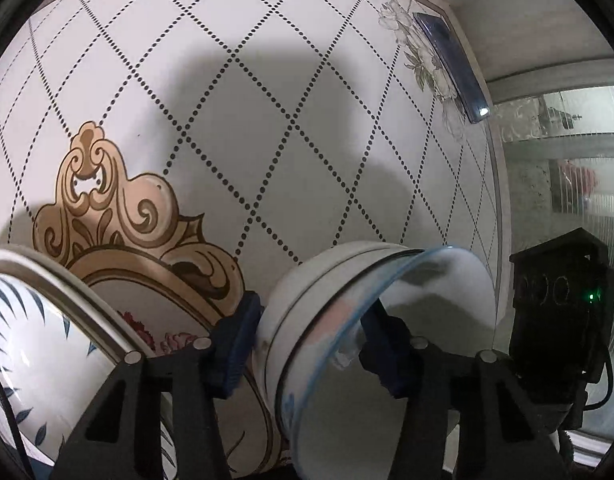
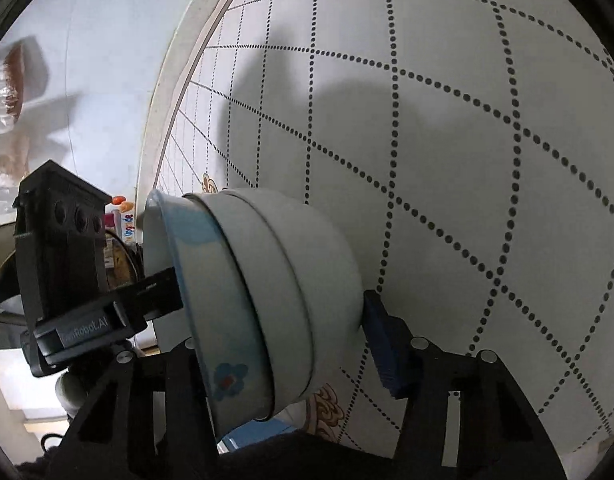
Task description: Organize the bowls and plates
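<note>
Holding nested bowl stack (image 1: 347, 320) tilted at lower centre, left gripper (image 1: 307, 344) closed across it | right gripper (image 2: 275, 320) straddles stack, contact unclear | patterned plate (image 1: 39, 340) lower left | next: level stack, set down.

— Bright, even light; soft grey shadows on the patterned table (image 1: 267, 120) toward 12 o'clock.
— Heavy fisheye bending, black vignette at every corner. Glare on the glass (image 1: 579, 184) at 3 o'clock; blurred bag (image 2: 7, 92) at 9.
</note>
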